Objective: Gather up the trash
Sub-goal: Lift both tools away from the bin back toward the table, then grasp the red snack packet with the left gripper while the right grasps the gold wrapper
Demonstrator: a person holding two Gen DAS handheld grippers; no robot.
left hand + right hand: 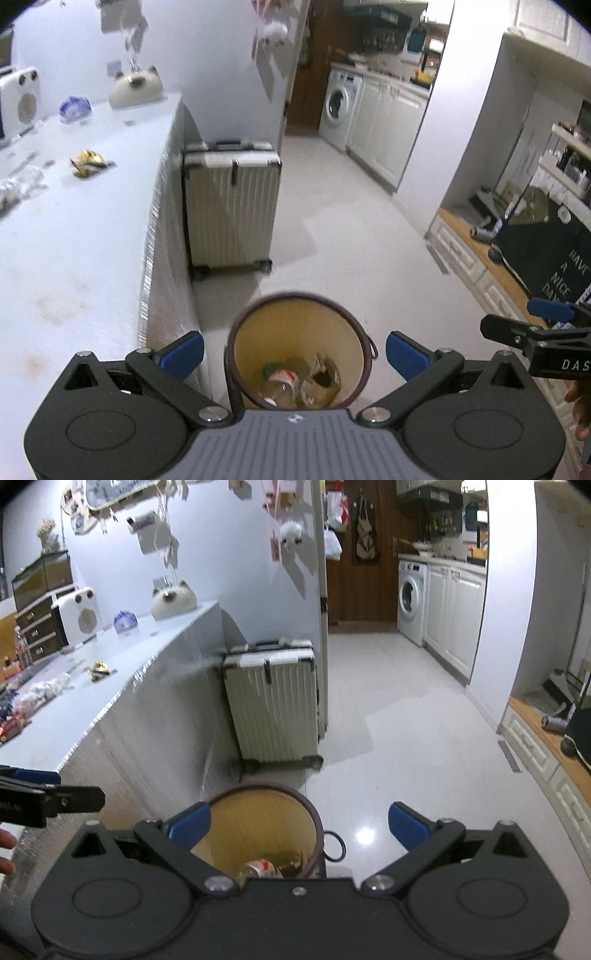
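Observation:
A round bin (297,328) with a dark rim and tan inside stands on the floor beside the counter. In it lie a clear bottle with a red label (282,384) and a crumpled wrapper (321,378). My left gripper (294,355) hovers right above the bin, open and empty. My right gripper (299,825) is also open and empty, over the bin's (258,819) right side. A yellow wrapper (88,162) and a crumpled clear plastic bag (20,186) lie on the white counter (74,240); the right wrist view shows the same yellow wrapper (99,670).
A ribbed white suitcase (231,206) stands against the counter's end just past the bin. The tiled floor (332,206) runs on toward a washing machine (338,107). A cat-shaped jar (136,86), a white appliance (20,99) and a blue wrapped item (75,107) sit at the counter's back.

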